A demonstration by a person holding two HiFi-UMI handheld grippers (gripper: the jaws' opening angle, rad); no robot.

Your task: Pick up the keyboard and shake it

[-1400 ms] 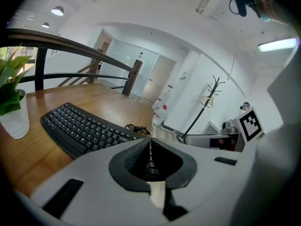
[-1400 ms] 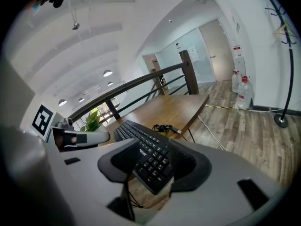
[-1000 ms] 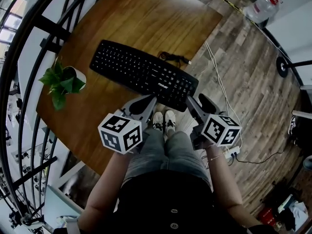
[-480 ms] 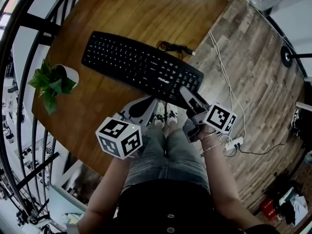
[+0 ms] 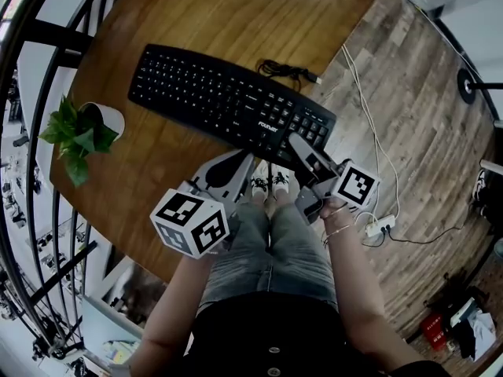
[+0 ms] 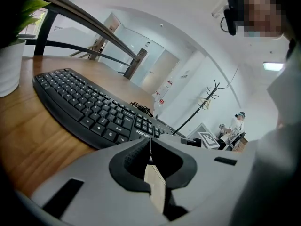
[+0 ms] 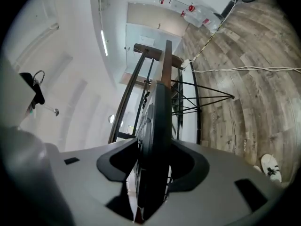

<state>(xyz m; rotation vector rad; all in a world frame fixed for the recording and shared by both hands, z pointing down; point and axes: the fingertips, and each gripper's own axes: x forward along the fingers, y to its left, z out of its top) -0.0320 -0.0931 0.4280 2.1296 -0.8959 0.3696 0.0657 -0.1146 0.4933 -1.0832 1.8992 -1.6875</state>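
The keyboard [image 5: 232, 104] is shown lying flat on the wooden table [image 5: 236, 14], slanted along its near right edge, with the coiled cable [image 5: 287, 71] just behind it. Over the past second the right gripper [image 5: 305, 154] has been brought in from beside the person's knees, rolled onto its side and slid onto the keyboard's right end. Its jaws have just been closing, and in the right gripper view the board is seen edge-on between them, both pads seemingly pressed against it. The left gripper [image 5: 236, 163] is held low at the table's near edge, just short of the keyboard's front, its jaws pressed together on nothing. The potted plant [image 5: 78, 132] is left untouched at the left edge. The grasp is judged all but made. The lift and the shake are not yet begun, and a one-ended hold on so long a board may let it sag or twist.
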